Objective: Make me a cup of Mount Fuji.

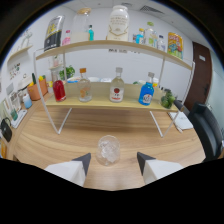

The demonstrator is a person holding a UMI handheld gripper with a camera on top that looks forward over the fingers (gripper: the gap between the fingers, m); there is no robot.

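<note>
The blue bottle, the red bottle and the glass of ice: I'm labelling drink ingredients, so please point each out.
blue bottle (pixel 146 93), gripper view, on its body.
red bottle (pixel 59 90), gripper view, on its red body.
glass of ice (pixel 108 149), gripper view, on the ice inside.

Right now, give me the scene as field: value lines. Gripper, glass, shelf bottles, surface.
gripper: gripper open, fingers apart
glass: clear glass with ice-like contents, standing on the wooden table, between the fingertips and just ahead, gaps either side
lower shelf: red bottle, clear bottle with orange cap, red-labelled bottle, blue bottle
upper shelf: large jars and bottles, labels unreadable
task state: no bottle picked yet
</note>
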